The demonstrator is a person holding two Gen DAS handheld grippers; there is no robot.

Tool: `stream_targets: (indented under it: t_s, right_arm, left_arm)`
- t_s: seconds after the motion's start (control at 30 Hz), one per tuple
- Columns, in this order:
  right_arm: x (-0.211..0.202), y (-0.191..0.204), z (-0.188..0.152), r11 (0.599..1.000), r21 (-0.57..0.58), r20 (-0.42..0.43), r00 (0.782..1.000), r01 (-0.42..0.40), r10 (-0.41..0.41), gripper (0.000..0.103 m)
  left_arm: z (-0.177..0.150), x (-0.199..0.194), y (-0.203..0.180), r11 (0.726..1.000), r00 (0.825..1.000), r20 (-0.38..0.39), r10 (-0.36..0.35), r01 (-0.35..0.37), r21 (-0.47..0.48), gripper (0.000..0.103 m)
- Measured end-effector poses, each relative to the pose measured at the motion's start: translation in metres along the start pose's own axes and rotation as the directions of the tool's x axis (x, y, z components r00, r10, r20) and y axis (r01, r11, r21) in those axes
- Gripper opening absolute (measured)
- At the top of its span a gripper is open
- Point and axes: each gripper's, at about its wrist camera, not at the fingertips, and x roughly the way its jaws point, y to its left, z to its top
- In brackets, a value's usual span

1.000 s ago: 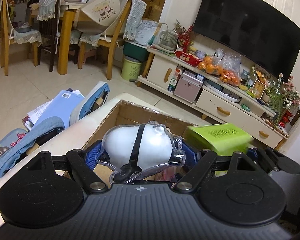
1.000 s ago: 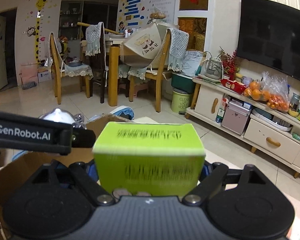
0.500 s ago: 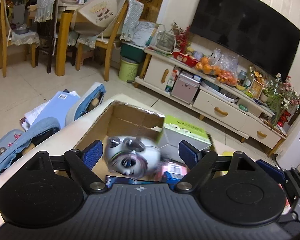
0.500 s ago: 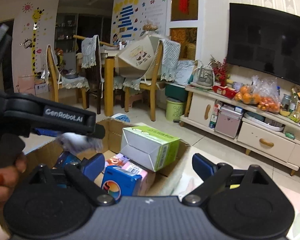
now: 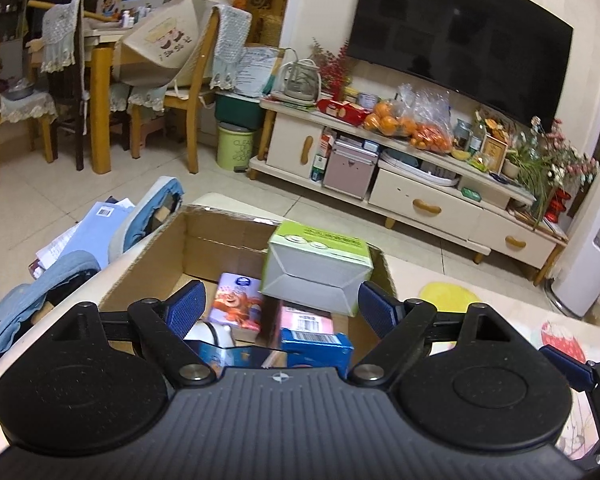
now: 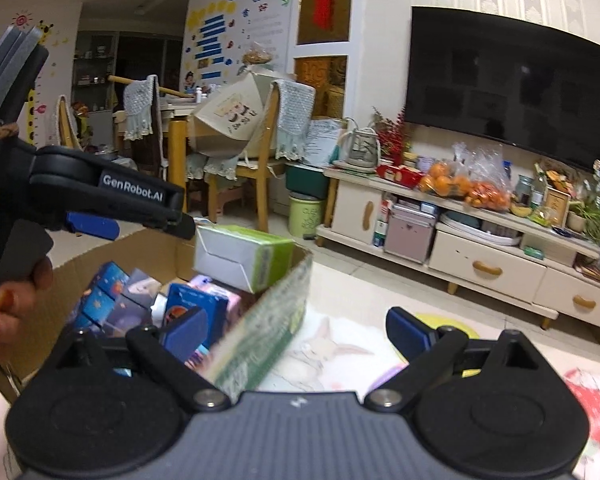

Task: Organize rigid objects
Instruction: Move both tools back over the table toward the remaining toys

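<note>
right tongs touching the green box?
Apart. In the right wrist view the right tongs stand wide open and empty; the green box lies beyond them in the carton.

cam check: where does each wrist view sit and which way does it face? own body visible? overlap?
Left wrist: sits behind the left tool, looking forward and down into the cardboard box; both fingers spread, nothing between them. The right tool's edge shows at far right.
Right wrist: sits behind the right tool, beside the box's right wall, facing the TV; fingers apart, holding nothing. The left tool and a hand show at left.
Shared: the box, the green box in it, TV, cabinet, dining chairs.
</note>
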Motion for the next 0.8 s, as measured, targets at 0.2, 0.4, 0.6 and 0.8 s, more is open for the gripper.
stream_targets:
  t_s: [0.2, 0.4, 0.6, 0.8]
  right_arm:
    - [-0.009, -0.006, -0.011, 0.999, 0.03, 0.003, 1.0, 0.022, -0.022, 0.096]
    - [-0.014, -0.011, -0.019, 0.998, 0.046, -0.002, 0.999, 0.048, -0.048, 0.098]
    - [-0.021, -0.018, -0.029, 0.994, 0.082, -0.011, 0.998, 0.068, -0.067, 0.099]
    - [-0.028, -0.028, -0.039, 0.99, 0.113, -0.009, 0.997, 0.079, -0.079, 0.099]
  left_arm:
    - [-0.005, -0.002, -0.004, 0.998, 1.0, -0.004, -0.015, 0.015, 0.055, 0.103]
    - [-0.006, 0.001, -0.004, 0.994, 0.999, -0.007, -0.033, 0.034, 0.101, 0.103]
    - [-0.007, 0.001, -0.005, 0.99, 0.999, -0.008, -0.04, 0.041, 0.138, 0.103]
    - [-0.01, 0.002, -0.006, 0.983, 0.999, -0.012, -0.045, 0.047, 0.176, 0.103]
